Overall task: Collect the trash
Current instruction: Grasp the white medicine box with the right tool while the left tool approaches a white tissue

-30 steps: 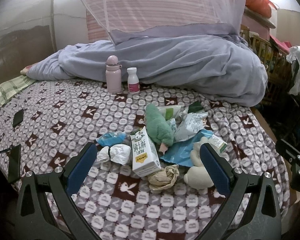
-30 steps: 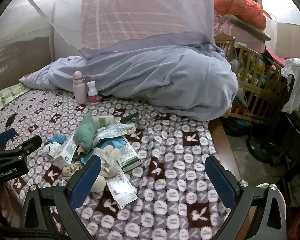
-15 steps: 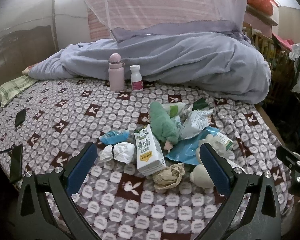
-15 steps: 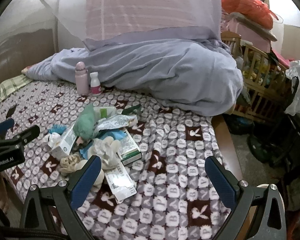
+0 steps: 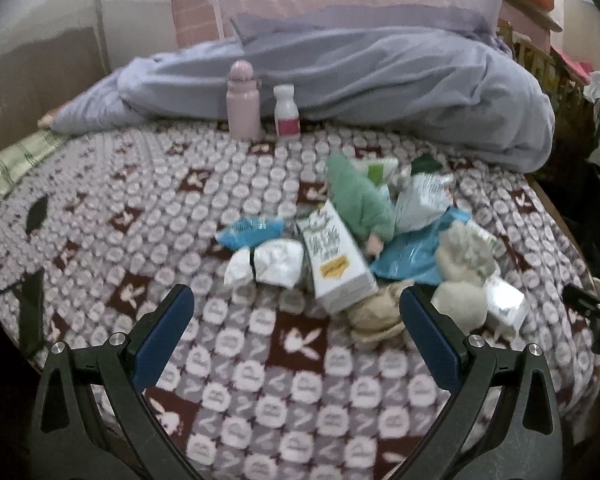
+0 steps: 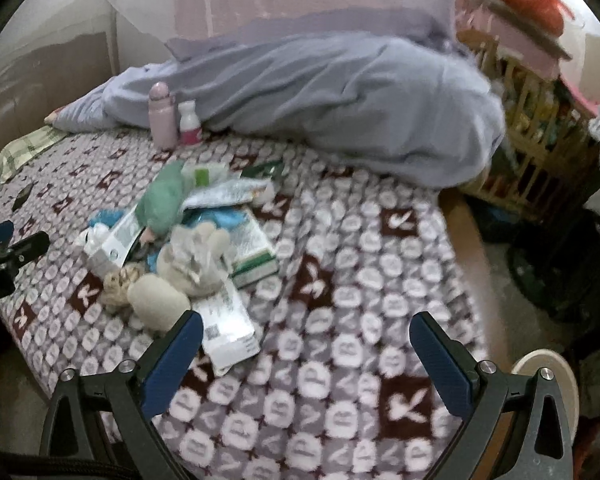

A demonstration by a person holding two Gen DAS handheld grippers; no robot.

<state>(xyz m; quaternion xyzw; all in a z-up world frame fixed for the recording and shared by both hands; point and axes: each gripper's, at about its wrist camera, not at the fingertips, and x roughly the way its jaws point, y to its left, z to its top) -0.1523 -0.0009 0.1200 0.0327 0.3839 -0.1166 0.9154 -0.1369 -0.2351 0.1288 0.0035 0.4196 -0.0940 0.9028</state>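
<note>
Both my tongs, left (image 5: 296, 328) and right (image 6: 306, 342), gape wide and empty over the bed (image 5: 148, 208), and a careless grab risks snagging the toy (image 5: 360, 204) tangled among the trash (image 5: 336, 260).

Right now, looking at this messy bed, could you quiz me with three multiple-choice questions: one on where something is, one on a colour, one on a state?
1. Where does the pink bottle stand?
A. Beside the white bottle, by the blanket
B. In the trash pile
C. On the floor

2. What colour is the crumpled wrapper left of the milk carton?
A. Red
B. Blue
C. Yellow

3. How is the left gripper?
A. Shut on the carton
B. Open, holding nothing
C. Shut on tissue

Answers: A, the bottles stand together by the blanket; B, the wrapper is blue; B, its jaws stand wide apart.
</note>
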